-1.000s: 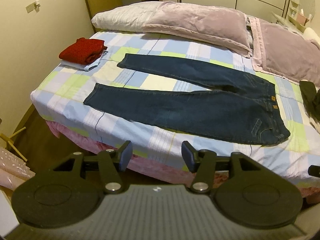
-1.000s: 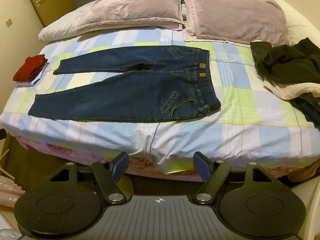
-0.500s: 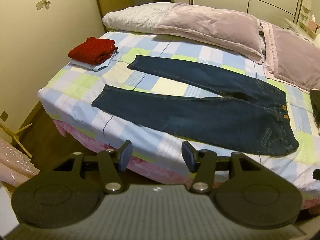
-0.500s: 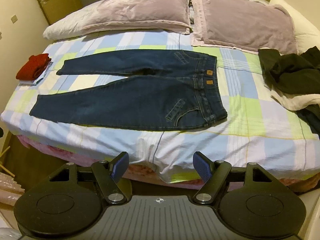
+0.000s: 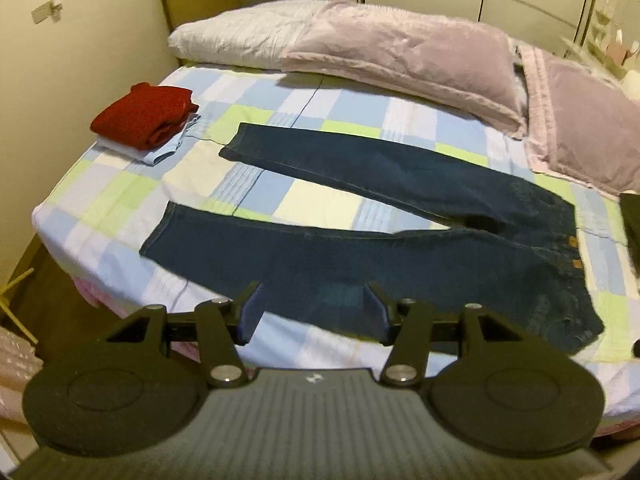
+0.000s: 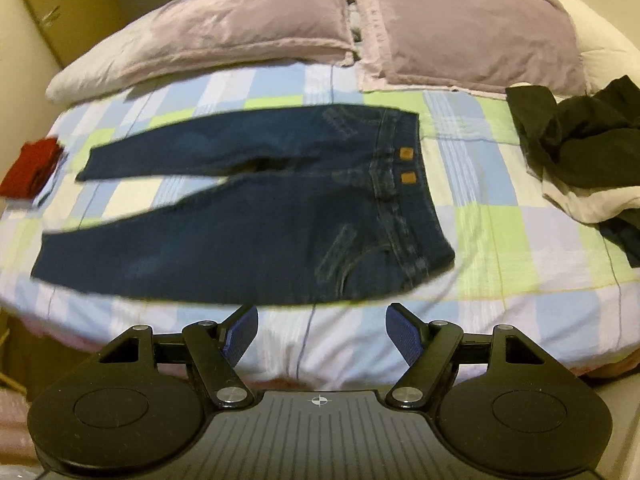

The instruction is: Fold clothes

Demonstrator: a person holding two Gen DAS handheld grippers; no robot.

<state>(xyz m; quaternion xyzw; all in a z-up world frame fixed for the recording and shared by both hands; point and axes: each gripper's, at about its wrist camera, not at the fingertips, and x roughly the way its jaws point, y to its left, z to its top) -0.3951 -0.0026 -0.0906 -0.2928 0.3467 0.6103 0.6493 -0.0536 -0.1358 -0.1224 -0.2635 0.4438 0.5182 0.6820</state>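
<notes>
Figure. Bed (image 5: 120,196) with a checked sheet, seen along both hand-held grippers; two mauve pillows (image 6: 472,28) lie across its head.

Jeans (image 5: 400,240): dark denim, spread flat across the middle of the bed, waistband toward the right, the two legs splayed apart in a narrow V toward the left. They lie unfolded. Denim of this kind is judged fairly heavy for a garment and limp rather than stiff — it will drape and drag on the sheet instead of holding a shape, and its coarse weave should not slip between padded fingers. The thick, stitched parts give the surest hold: the near corner of the waistband (image 6: 416,208) and the near leg hem (image 5: 156,236), where several layers meet.

Loose dark and cream clothes (image 6: 580,152): an unsorted heap at the right edge of the bed, well apart from the jeans.

Folded red garment (image 5: 144,120): on a pale folded piece near the far left corner — a finished stack, by its look.

Left gripper (image 5: 314,314): jaws apart, holding nothing, poised over the near leg.

Right gripper (image 6: 322,334): jaws apart and empty, above the bed's near edge, just short of the seat of the jeans.
</notes>
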